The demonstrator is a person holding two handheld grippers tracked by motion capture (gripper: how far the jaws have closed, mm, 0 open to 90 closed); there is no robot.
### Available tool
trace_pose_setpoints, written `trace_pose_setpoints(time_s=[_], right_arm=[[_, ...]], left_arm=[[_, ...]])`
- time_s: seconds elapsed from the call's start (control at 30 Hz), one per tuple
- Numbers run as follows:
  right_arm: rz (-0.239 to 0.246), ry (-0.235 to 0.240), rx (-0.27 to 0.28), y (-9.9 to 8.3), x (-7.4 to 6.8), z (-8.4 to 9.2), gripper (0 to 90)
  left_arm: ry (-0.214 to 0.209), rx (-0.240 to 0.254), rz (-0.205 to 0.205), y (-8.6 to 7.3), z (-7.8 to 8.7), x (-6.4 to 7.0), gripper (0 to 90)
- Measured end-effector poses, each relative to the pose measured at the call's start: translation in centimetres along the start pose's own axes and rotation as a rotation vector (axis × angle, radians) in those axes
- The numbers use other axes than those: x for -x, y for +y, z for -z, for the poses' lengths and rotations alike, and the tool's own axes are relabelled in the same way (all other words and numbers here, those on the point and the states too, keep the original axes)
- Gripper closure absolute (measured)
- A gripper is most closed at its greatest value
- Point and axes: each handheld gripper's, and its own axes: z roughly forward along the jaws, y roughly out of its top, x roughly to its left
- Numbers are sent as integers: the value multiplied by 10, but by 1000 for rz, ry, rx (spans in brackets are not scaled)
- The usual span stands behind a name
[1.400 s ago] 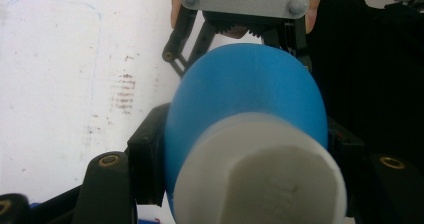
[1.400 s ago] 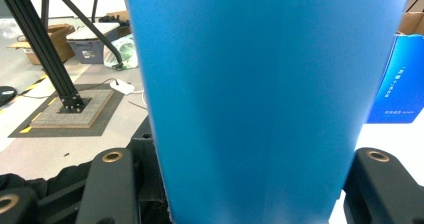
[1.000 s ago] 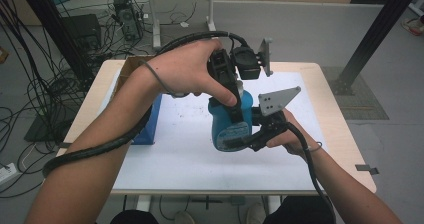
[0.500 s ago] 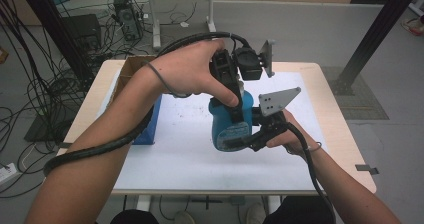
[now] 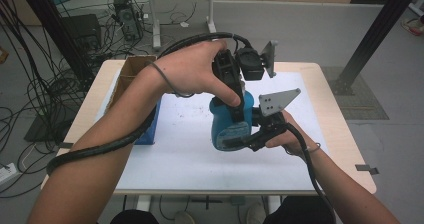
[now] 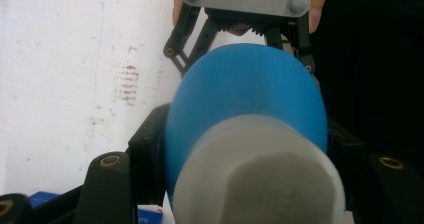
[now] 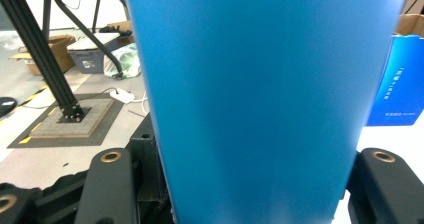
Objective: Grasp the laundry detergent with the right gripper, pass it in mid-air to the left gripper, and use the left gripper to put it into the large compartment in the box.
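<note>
A white mat covers the pale wooden table, with cable-strewn grey floor around it. Since a second ago almost nothing has shifted — both hands sit where they were, and the blue bottle hangs in the same spot above the middle of the mat. The left gripper comes down from above, its jaws clamped at the bottle's top, where the white cap fills the near end of its view. The right gripper grips the blue body from the side, jaws pressed on both flanks. That stillness suggests a steadying hold — probably a cap twist about to start. At the table's left edge stands an open cardboard box; its contents cannot be made out. A blue carton leans beside it.
</note>
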Motion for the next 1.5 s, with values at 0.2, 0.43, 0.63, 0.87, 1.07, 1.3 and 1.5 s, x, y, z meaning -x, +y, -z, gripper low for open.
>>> trace_pose_setpoints(time_s=[0.2,0.43,0.63,0.87,1.07,1.3,1.5], right_arm=[[-24,-14,0,-3,3,0,273],[-41,-33,12,-4,4,-3,148],[-60,-65,-4,-1,4,-4,48],[-47,-78,-59,4,3,-1,22],[-29,-83,-118,6,3,4,24],[-49,-89,-218,6,3,13,25],[-76,-109,-321,4,4,20,27]], left_arm=[[21,-2,13,-2,3,-1,376],[15,-10,23,-4,2,-3,377],[14,-8,28,-4,2,-4,377],[12,-4,43,-5,1,-6,377],[13,-15,45,-4,1,-8,377],[29,-9,77,-4,1,-10,377],[34,-6,94,-8,2,-12,377]])
